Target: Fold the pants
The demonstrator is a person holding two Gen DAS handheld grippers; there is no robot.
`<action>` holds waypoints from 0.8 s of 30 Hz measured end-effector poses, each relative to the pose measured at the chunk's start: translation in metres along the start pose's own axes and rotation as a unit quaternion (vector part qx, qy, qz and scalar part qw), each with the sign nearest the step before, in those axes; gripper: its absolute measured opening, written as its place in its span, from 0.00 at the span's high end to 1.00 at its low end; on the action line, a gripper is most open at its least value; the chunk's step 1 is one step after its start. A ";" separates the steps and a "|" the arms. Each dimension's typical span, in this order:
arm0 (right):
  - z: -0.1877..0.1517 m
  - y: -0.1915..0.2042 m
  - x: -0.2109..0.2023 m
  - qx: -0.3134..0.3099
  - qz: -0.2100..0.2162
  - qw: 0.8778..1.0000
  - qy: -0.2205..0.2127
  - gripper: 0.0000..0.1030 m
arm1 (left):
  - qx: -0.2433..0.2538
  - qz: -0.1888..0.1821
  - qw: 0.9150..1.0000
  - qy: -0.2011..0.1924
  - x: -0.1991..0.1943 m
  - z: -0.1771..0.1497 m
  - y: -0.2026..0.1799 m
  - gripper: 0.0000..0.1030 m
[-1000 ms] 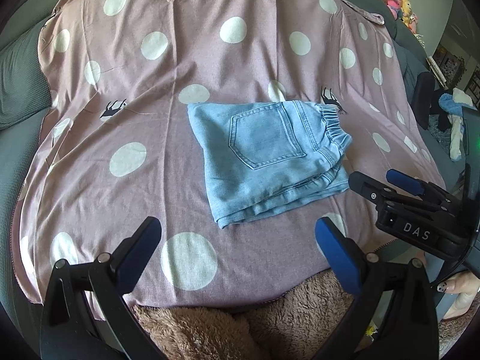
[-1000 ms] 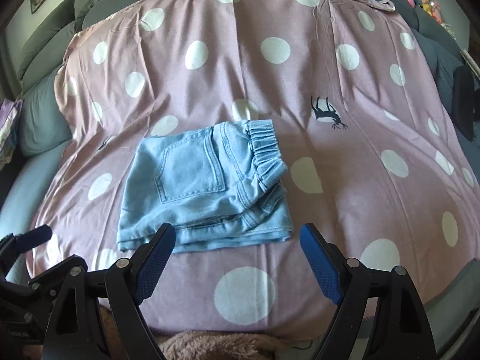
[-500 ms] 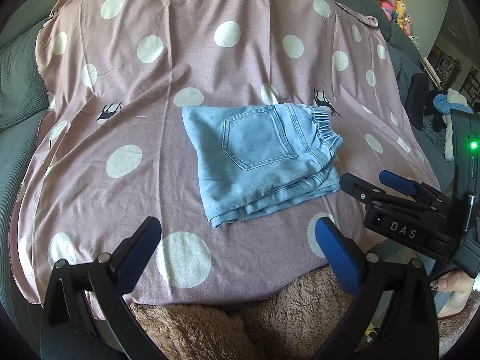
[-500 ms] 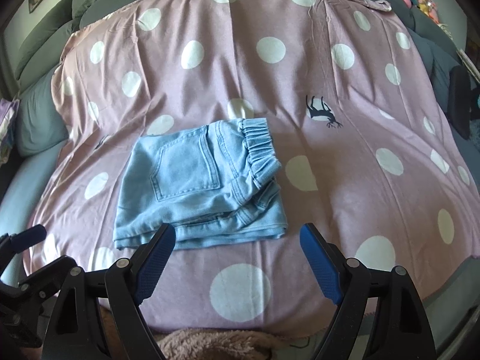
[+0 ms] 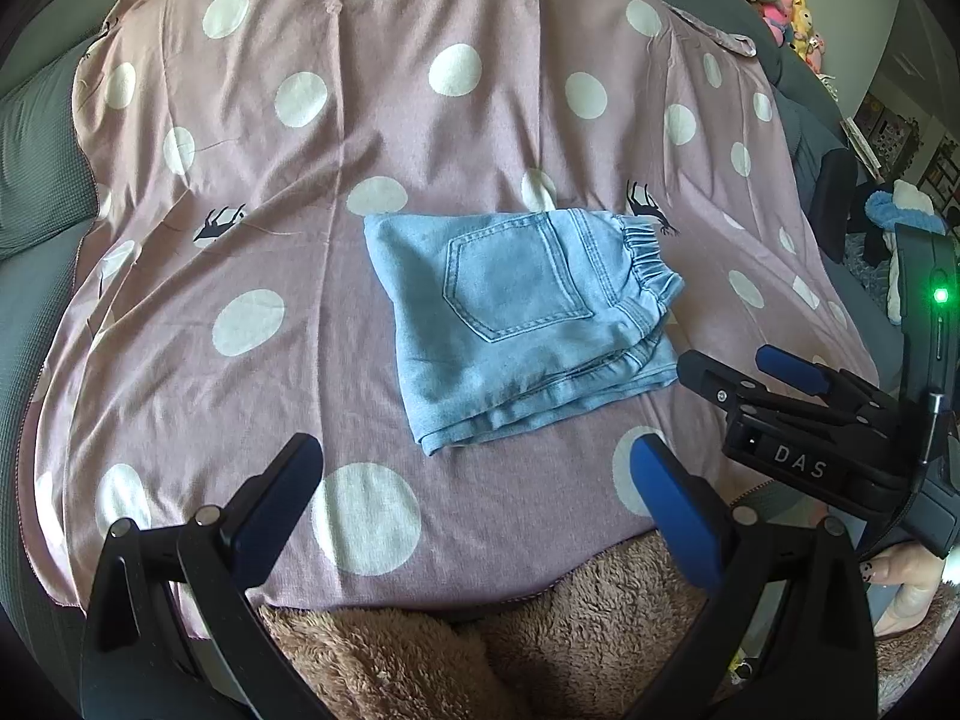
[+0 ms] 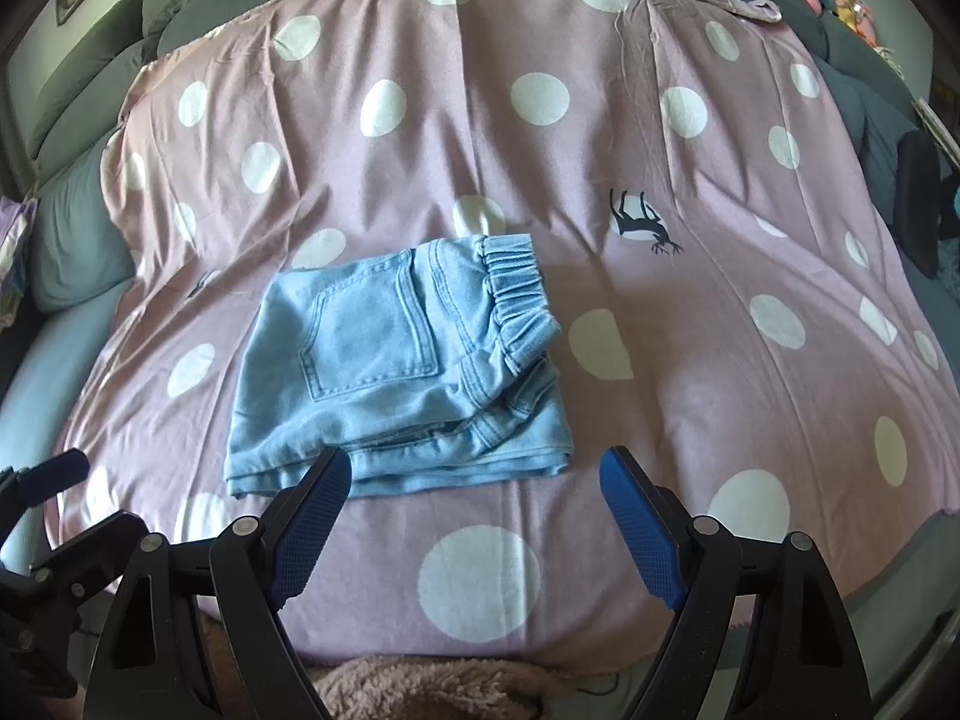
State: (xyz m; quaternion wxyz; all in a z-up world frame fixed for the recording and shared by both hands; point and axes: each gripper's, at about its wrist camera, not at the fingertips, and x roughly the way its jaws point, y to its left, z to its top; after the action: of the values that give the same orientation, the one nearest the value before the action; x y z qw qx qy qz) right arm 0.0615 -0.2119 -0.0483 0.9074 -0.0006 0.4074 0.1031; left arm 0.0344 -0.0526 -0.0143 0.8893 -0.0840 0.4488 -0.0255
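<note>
Folded pants on the spotted sheet
Soft, limp denim; grip the stacked hem edge nearest both grippers, left gripper and right gripper, jaws spread, empty.

A home bedroom or living room: a mauve white-dotted cotton sheet covers grey cushioned furniture, colourful plush toys behind.

You have a mauve sheet with white polka dots spread before you, small dark animal prints scattered on it; a brown fuzzy blanket lies at its near edge; grey cushions flank the left side; plush toys sit far back at the right.
</note>
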 end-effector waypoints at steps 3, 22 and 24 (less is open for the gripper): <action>0.000 0.000 0.000 -0.001 0.000 1.000 0.000 0.18 | 0.000 -0.001 1.000 -0.001 0.000 -0.001 0.000 0.01; -0.002 -0.001 0.001 -0.002 -0.003 1.000 0.000 0.18 | -0.002 -0.001 1.000 -0.002 -0.003 -0.001 0.001 0.01; -0.002 -0.001 0.001 -0.002 -0.002 1.000 0.000 0.18 | -0.002 -0.001 1.000 -0.003 -0.004 -0.001 0.001 0.01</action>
State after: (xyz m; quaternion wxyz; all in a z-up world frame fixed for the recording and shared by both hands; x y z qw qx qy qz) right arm 0.0607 -0.2128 -0.0499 0.9076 -0.0030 0.4072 0.1016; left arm 0.0314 -0.0510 -0.0124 0.8905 -0.0865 0.4460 -0.0247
